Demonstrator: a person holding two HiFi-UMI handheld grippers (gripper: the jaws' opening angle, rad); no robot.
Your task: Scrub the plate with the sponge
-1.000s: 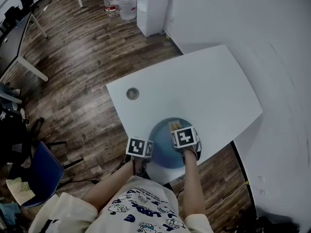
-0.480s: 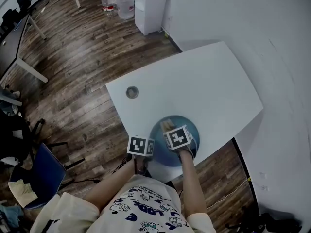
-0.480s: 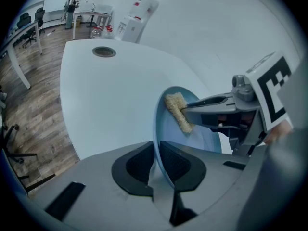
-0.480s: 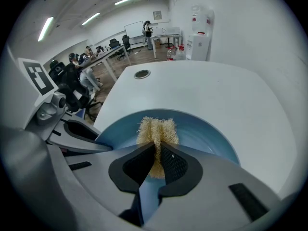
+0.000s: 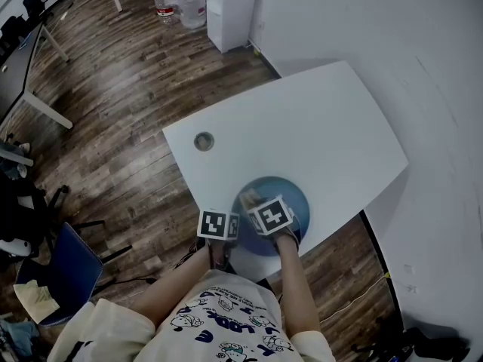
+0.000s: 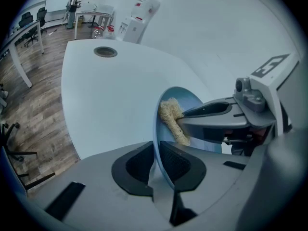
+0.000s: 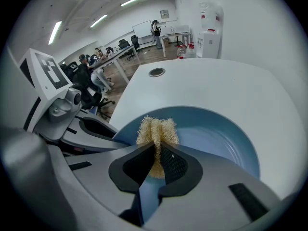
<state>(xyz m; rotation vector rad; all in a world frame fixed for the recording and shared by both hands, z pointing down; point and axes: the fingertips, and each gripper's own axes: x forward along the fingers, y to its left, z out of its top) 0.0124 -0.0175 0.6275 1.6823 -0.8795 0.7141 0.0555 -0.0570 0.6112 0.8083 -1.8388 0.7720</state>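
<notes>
left tool: pinching plate rim
right tool: pinching sponge
sponge: probably touching plate
plate: on table

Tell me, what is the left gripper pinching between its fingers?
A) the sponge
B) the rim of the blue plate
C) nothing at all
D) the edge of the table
B: the fingers of the left gripper clamp the rim of the blue plate; the sponge sits in the right gripper.
</notes>
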